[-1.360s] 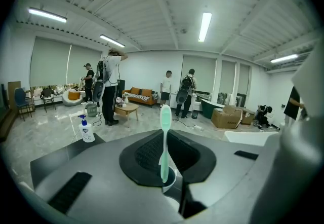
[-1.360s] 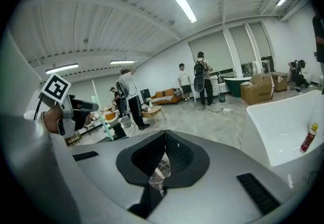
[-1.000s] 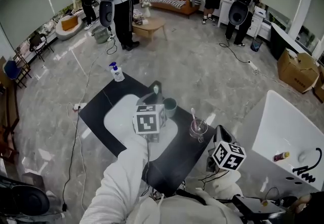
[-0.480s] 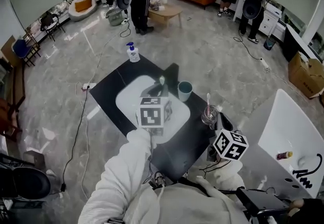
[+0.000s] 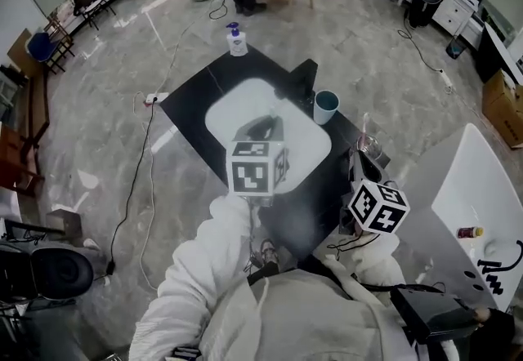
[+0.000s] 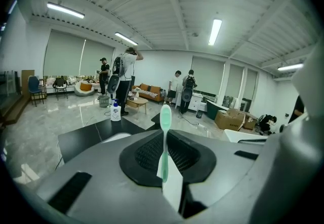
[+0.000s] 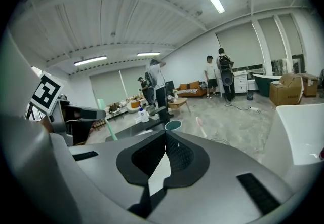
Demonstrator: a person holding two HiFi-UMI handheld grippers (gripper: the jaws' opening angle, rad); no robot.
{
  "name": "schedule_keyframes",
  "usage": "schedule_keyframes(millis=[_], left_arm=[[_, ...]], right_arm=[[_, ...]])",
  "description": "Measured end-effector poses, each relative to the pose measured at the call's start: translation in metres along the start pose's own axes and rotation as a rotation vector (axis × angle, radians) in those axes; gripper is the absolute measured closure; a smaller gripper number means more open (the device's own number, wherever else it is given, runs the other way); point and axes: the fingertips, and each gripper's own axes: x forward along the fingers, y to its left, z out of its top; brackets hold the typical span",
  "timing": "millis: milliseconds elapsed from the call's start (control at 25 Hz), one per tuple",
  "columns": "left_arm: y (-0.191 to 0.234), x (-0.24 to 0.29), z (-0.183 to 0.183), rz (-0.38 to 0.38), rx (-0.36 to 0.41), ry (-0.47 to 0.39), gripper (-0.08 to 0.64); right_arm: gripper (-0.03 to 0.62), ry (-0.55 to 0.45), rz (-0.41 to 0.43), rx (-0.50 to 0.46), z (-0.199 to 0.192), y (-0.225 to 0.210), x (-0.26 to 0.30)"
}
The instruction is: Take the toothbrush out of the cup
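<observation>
The left gripper [image 6: 165,133] is clamped on the handle of a pale green toothbrush [image 6: 165,115]. The brush stands upright between the jaws with its head at the top. It is clear of the teal cup [image 5: 325,106], which stands well apart from it on the black table [image 5: 194,104], beside the white basin [image 5: 239,110].

From the head view, the left gripper hangs over that basin.

The right gripper [image 7: 165,133] holds nothing, and its jaws are pressed together at the tips. Just ahead of it on the table is a clear glass [image 5: 368,147] holding a pink toothbrush [image 7: 201,125].

A pump bottle of soap [image 5: 237,40] stands at the table's far corner (white with a blue top). Several people stand in the room beyond.
</observation>
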Motion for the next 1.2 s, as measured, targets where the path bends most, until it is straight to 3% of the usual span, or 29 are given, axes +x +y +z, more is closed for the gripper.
schedule_keyframes(millis=[680,1200], left_arm=[[-0.002,-0.010,-0.057,-0.104,0.001,0.112,0.528],[-0.058,0.007,-0.093,-0.230,0.111,0.225,0.528]], right_arm=[[0.569,0.065,-0.046,0.010,-0.041,0.024,-0.011],[0.569,0.078,-0.150,0.080,-0.062,-0.016,-0.031]])
